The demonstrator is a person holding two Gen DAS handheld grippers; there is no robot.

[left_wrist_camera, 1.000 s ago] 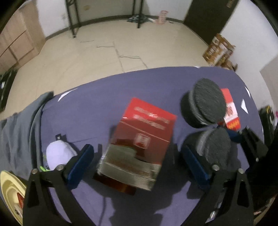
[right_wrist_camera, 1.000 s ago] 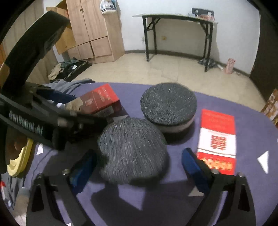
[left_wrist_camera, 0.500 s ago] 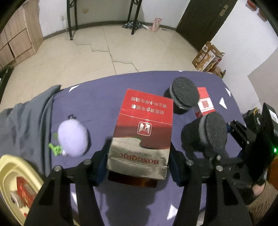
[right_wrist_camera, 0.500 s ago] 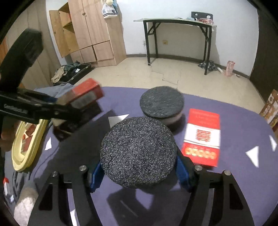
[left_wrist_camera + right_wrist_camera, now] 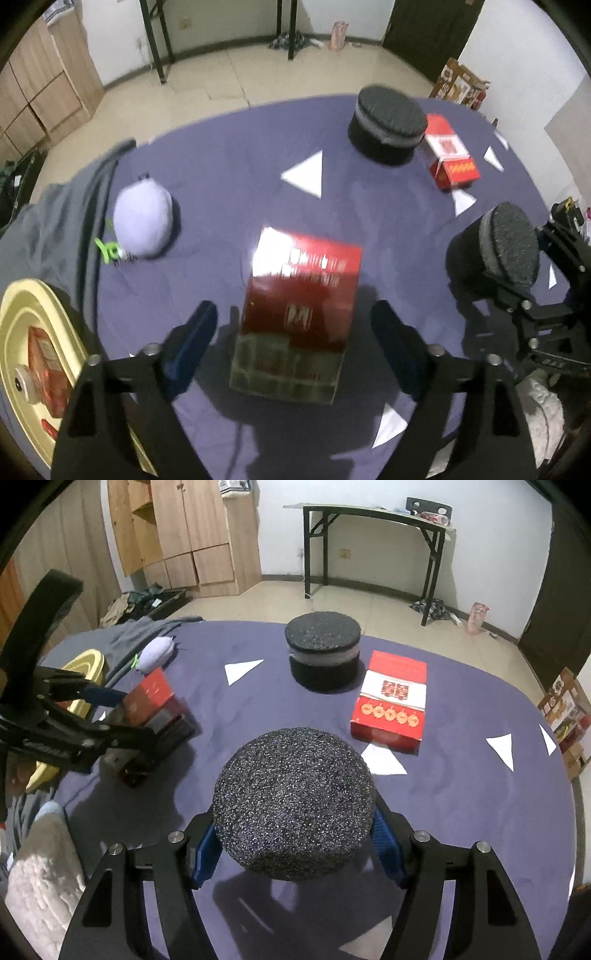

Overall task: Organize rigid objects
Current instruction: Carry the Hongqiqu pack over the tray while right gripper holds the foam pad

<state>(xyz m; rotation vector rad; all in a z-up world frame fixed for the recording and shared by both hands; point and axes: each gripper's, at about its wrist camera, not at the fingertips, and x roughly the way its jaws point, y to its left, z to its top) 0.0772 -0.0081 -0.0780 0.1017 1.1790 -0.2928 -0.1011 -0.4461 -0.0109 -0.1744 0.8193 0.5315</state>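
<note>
A tall red and silver box [image 5: 299, 321] lies on the purple table [image 5: 229, 192] between the spread fingers of my left gripper [image 5: 295, 343], which is open and clear of it. The box also shows in the right wrist view [image 5: 151, 716]. My right gripper [image 5: 295, 842] is shut on a round dark glittery box [image 5: 293, 801] and holds it above the table; it shows at the right in the left wrist view [image 5: 506, 251]. A second round dark box [image 5: 323, 650] stands at the far side, beside a flat red gift box [image 5: 391, 698].
A yellow tray [image 5: 22, 354] with a small red box in it sits at the left edge. A lilac plush pouch [image 5: 142, 221] and grey cloth [image 5: 55, 221] lie at the left. White paper triangles [image 5: 304, 175] are scattered on the table.
My left gripper has opened and let go of the red and silver box, which now lies on the table. My right gripper has closed on the round dark box and holds it raised.
</note>
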